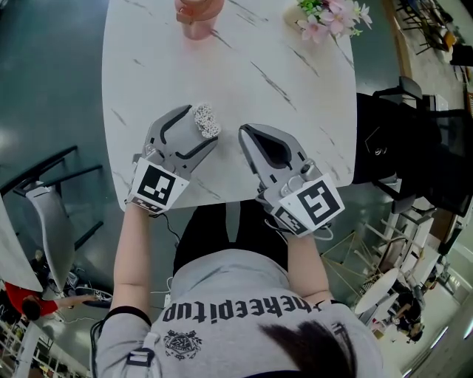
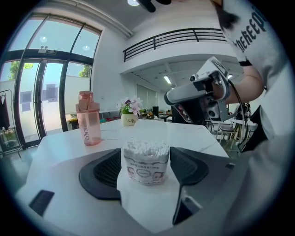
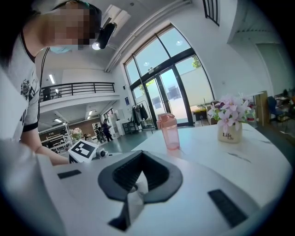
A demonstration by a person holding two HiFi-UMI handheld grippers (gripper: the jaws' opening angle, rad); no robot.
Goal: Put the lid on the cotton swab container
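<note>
The cotton swab container [image 1: 205, 120], a small clear tub packed with white swabs, stands on the white marble table [image 1: 295, 74] near its front edge. My left gripper [image 1: 202, 127] is open, and the container [image 2: 145, 162] stands upright between its two dark pads [image 2: 107, 171] with thin gaps on either side. My right gripper [image 1: 244, 131] hovers to the right of the container with its fingertips together, shut, and nothing shows between them [image 3: 141, 156]. No lid is visible in any view.
A pink drinking bottle [image 1: 198, 15] and a small pot of pink flowers [image 1: 325, 18] stand at the far side of the table. The table's front edge is just under my wrists. A black chair [image 1: 414, 140] is at the right, a chair frame [image 1: 44, 184] at the left.
</note>
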